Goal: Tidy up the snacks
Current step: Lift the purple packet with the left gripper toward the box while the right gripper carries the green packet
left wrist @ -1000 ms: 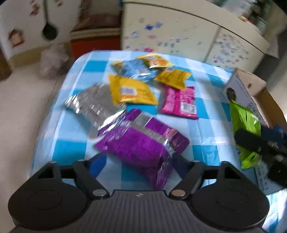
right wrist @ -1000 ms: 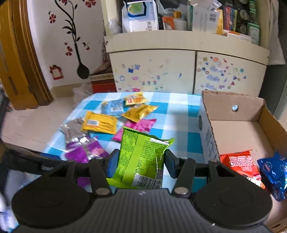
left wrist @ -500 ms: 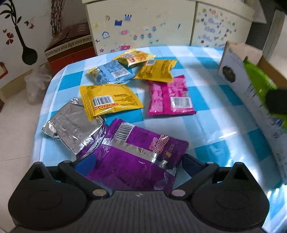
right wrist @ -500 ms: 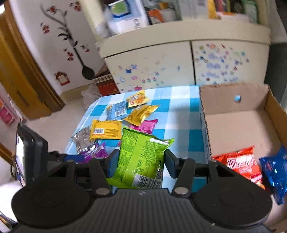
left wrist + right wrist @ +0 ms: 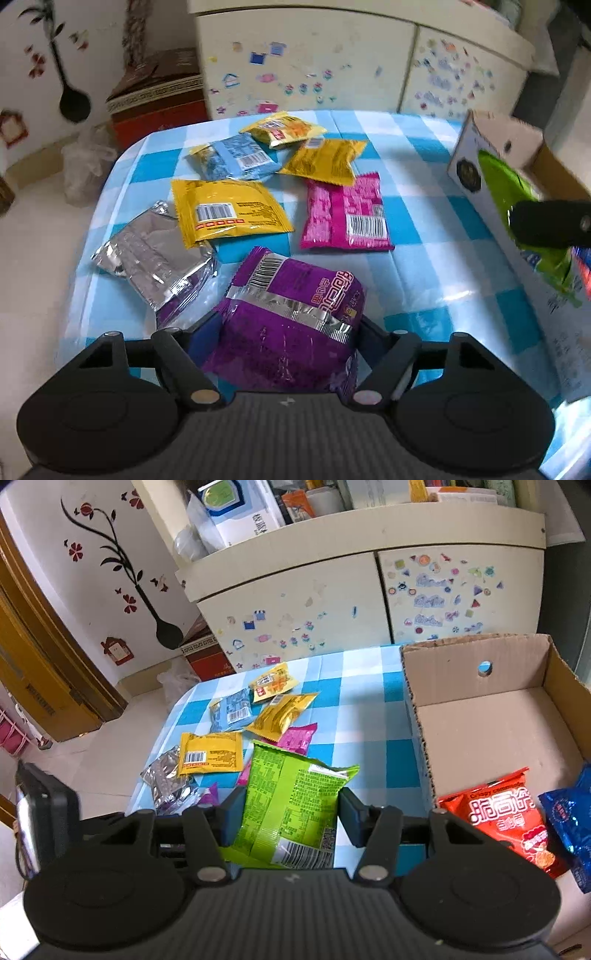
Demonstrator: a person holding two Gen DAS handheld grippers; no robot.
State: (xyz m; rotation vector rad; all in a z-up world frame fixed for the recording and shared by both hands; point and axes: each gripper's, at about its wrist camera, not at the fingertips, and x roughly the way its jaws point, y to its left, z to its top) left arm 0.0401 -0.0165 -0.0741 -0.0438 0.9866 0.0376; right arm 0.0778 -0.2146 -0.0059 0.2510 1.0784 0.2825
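Now closing: left gripper (image 5: 288, 332), jaws coming together on both sides of the purple snack bag (image 5: 291, 325), low on the blue checked counter (image 5: 424, 206). Pads at the bag's sides, but hard to tell if squeezing yet. Puffy, light, crinkly and shiny, so likely slippery; best held across the fat middle, softly, so nothing inside breaks. Right gripper (image 5: 291, 812) clamped on the green snack bag (image 5: 291, 805), hanging over the counter, just beside the cardboard box (image 5: 417, 716). Soft and light too. Red bag (image 5: 509, 812) and blue bag (image 5: 569, 819) lying inside the box.
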